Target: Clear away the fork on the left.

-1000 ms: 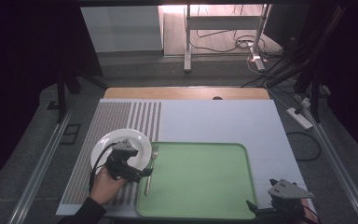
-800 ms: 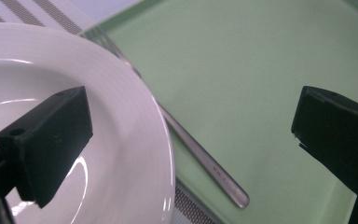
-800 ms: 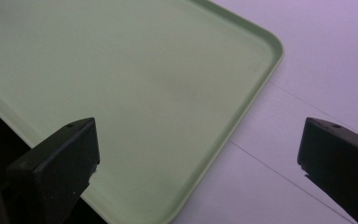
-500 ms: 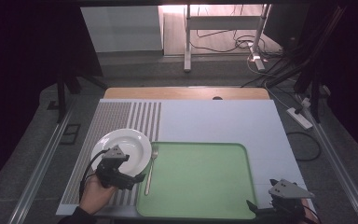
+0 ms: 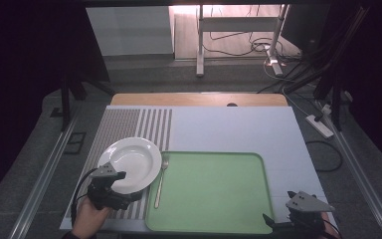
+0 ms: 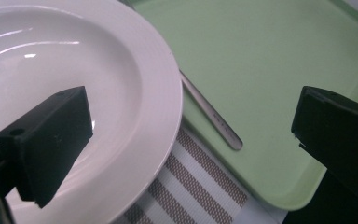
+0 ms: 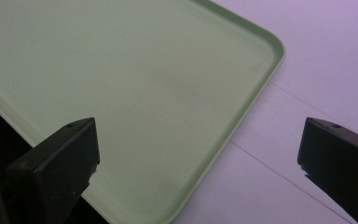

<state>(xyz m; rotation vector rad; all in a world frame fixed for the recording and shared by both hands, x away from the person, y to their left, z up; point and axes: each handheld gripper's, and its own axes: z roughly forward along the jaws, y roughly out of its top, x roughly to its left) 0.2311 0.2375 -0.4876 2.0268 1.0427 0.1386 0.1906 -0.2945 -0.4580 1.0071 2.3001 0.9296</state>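
Right now the plate lies under the left fingers.

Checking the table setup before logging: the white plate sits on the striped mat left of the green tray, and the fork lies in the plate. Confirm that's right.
Not quite. The fork lies on the green tray, along its left edge beside the white plate, not in it. The high view shows this, and the left gripper view agrees. The plate does sit on the striped mat left of the tray.

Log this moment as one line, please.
left gripper: open, over plate rim | right gripper: open, near tray corner | fork: on tray's left edge
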